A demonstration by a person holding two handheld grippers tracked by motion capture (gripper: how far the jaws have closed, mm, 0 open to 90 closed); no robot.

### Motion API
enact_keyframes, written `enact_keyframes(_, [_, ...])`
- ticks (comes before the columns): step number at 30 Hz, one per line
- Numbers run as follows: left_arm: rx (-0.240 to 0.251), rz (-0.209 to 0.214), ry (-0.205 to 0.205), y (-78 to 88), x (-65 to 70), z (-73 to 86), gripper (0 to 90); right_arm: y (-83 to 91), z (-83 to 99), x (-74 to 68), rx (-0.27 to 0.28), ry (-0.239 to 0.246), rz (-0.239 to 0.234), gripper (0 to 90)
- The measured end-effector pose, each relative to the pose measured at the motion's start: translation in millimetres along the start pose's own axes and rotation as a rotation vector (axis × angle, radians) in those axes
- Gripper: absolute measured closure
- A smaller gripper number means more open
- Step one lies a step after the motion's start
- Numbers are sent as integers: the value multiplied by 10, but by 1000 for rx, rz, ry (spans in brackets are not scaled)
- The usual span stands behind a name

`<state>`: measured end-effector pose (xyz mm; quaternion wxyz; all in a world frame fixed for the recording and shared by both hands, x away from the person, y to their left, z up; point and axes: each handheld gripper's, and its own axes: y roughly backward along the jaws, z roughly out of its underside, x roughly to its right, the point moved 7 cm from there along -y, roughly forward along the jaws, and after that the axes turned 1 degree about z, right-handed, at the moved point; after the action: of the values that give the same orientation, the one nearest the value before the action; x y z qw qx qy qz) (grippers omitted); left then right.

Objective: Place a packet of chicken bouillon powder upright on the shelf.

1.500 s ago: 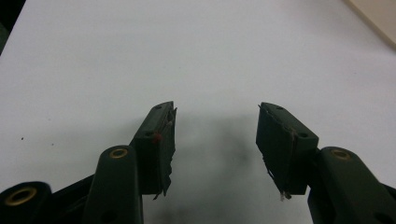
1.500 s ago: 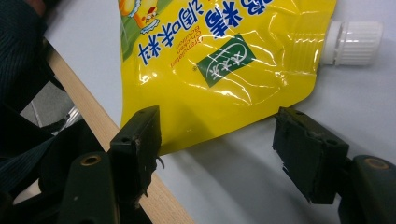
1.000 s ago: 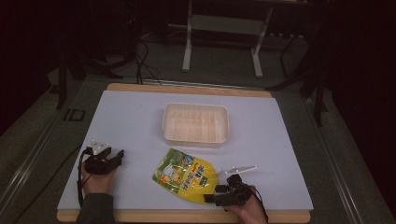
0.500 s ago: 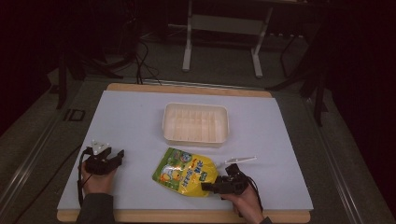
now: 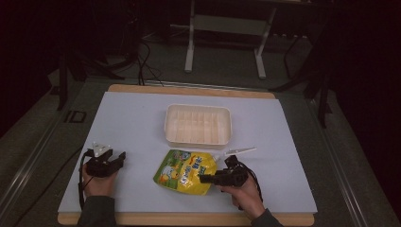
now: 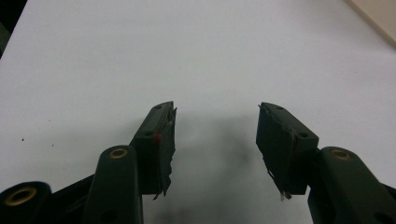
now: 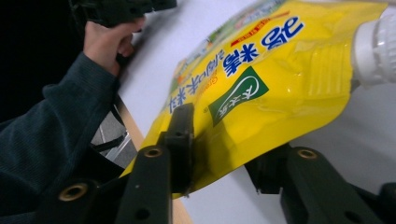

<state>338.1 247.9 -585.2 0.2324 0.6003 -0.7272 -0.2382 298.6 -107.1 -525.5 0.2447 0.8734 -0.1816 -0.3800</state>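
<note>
The right tongs [image 5: 204,178] are clamped on the lower edge of a yellow spouted refill pouch [image 5: 186,171]; their jaws have just been closing, and in the right gripper view one jaw lies on the printed face of the pouch [image 7: 261,88] while the other sits beneath it, the film pinched between them. In the high view the pouch lies just ahead of those tongs on the pale counter [image 5: 142,123], its long axis running slantwise from the rounded bottom nearest the left tongs up to the white screw cap [image 7: 378,51], which points away toward the far right, at the cream plastic tray [image 5: 198,124]. The gripped edge looks raised off the counter, though how far cannot be told.

A white plastic strip [image 5: 240,151] lies just beyond the right tongs, apart from the pouch. The tray stands farther off, past the cap end, not touching it.

The left tongs [image 5: 118,158] rest well to the left of the pouch, jaws apart with nothing between them, aimed over bare counter in the left gripper view [image 6: 215,140]. The hand [image 7: 109,39] holding them shows in the right gripper view beyond the pouch.
</note>
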Motion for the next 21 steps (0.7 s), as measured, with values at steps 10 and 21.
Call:
enact_keyframes(10, [1, 0, -1, 0, 3, -1, 465, 34, -216, -97, 0, 89, -12, 850])
enact_keyframes(21, [7, 3, 7, 4, -2, -3, 464, 0, -476, -263, -5, 187, -6, 891])
